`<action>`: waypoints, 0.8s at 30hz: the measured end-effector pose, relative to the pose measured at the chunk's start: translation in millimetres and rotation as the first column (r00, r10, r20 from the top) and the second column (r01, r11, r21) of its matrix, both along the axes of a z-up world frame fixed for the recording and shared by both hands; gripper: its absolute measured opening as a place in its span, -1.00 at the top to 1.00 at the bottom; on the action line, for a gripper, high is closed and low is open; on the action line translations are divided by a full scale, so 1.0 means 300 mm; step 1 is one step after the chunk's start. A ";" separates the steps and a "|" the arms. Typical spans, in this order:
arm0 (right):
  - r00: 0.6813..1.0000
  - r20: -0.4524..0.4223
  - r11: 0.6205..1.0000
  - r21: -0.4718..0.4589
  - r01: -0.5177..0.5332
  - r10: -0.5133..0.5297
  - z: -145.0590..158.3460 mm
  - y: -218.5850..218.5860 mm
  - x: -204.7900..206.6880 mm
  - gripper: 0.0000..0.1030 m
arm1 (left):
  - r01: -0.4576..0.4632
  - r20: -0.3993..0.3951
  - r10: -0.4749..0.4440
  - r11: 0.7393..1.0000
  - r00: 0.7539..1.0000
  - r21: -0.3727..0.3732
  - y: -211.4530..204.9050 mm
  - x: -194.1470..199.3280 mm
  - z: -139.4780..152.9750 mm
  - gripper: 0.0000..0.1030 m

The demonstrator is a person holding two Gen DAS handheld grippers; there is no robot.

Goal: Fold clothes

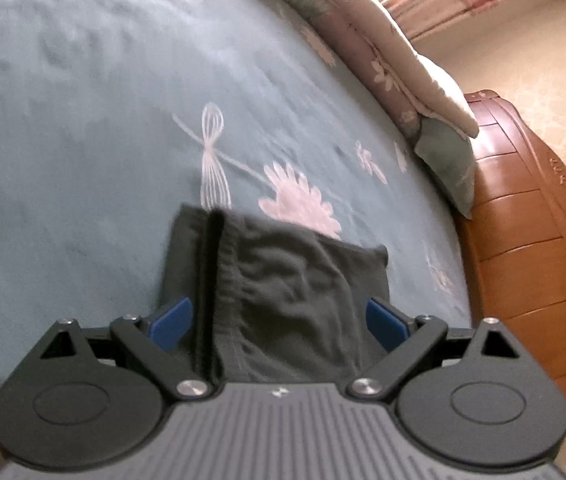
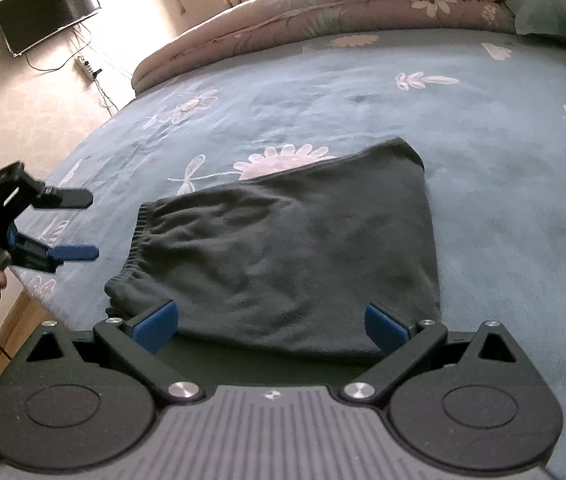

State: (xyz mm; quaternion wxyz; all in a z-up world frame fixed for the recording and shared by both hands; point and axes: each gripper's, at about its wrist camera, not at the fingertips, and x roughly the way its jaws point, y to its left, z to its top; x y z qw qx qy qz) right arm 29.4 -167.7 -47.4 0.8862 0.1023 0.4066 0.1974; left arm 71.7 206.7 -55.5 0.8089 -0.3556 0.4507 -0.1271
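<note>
A dark grey garment with an elastic waistband (image 2: 283, 252) lies folded into a compact rectangle on the teal bedspread. My right gripper (image 2: 273, 326) is open just above its near edge, blue pads apart, nothing between them. My left gripper (image 1: 279, 320) is open too, hovering over the waistband end of the same garment (image 1: 291, 280). In the right wrist view the left gripper (image 2: 83, 226) shows at the left, a hand around its grip, fingers spread and clear of the cloth.
The teal bedspread with pale flowers (image 2: 363, 92) covers the bed. A rolled floral quilt (image 2: 343, 8) and a green pillow (image 1: 449, 168) lie along the far side. A wooden headboard (image 1: 531, 248) stands at the right. A wall television (image 2: 47, 10) hangs beyond the bed.
</note>
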 end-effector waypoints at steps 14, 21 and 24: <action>0.999 -0.026 1.000 -0.005 0.019 -0.020 -0.021 -0.012 0.011 -0.97 | -0.069 -0.071 0.061 0.990 0.996 -0.126 0.083 0.083 -0.143 -0.82; 0.999 -0.038 1.000 -0.018 0.015 -0.016 -0.029 -0.013 0.020 -0.98 | -0.058 -0.096 0.039 0.976 0.995 -0.210 0.075 0.151 -0.209 -0.83; 0.999 -0.047 1.000 -0.017 0.018 -0.019 -0.038 -0.010 0.025 -0.98 | -0.055 -0.095 0.032 0.967 0.995 -0.247 0.075 0.162 -0.225 -0.88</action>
